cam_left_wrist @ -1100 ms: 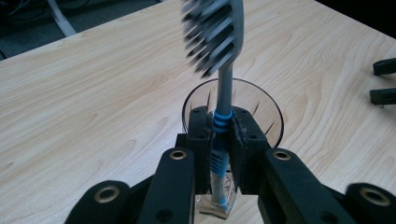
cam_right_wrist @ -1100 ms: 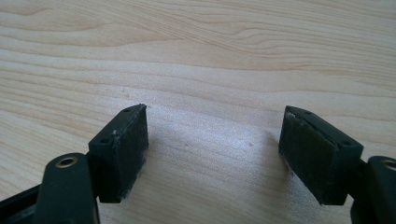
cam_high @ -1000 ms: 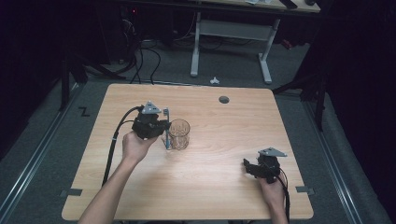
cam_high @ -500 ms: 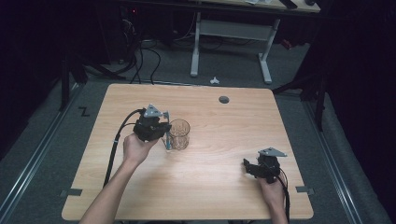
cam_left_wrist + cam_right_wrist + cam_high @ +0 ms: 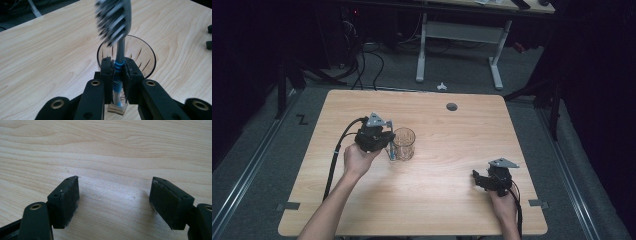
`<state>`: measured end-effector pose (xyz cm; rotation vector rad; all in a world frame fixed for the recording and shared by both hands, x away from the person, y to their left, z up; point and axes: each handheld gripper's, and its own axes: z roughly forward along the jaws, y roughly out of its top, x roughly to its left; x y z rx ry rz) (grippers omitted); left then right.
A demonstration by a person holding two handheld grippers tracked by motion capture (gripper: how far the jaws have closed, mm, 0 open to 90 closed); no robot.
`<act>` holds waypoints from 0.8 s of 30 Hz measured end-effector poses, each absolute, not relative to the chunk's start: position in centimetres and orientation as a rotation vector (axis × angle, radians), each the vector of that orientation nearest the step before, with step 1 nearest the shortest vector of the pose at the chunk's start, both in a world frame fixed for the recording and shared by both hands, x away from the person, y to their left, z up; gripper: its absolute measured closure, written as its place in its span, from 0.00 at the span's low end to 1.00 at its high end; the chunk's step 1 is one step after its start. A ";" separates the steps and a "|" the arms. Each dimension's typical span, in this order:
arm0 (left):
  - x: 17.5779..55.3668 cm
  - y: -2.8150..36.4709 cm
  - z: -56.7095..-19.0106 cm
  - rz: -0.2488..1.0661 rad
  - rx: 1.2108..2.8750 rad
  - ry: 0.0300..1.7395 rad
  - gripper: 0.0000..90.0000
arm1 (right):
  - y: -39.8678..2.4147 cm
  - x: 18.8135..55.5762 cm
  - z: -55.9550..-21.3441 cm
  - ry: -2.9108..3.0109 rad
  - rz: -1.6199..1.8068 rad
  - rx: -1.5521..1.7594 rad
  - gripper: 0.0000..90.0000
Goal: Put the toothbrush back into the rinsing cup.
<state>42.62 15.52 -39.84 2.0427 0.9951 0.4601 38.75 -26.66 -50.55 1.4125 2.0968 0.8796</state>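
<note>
My left tool (image 5: 117,75) is clamped on the toothbrush (image 5: 117,47), glass (image 5: 140,57) just beyond it; right tool (image 5: 115,202) gapes empty. I'd lift, then lower handle-first.

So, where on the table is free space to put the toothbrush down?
The wooden table is bare between the glass cup and the open right gripper, and along the far edge beside the dark round hole. It is crowded only where the left gripper clamps the toothbrush beside the cup.
</note>
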 end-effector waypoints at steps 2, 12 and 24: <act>42.6 15.5 -39.9 0.459 2.044 0.994 0.89 | -26.7 38.7 -50.5 2.097 0.879 1.412 0.27; 42.7 15.4 -40.0 0.451 2.052 0.997 0.88 | -26.7 38.7 -50.5 2.097 0.880 1.413 0.27; 42.7 15.3 -40.3 0.441 2.067 1.001 0.88 | -26.7 38.7 -50.5 2.097 0.879 1.413 0.27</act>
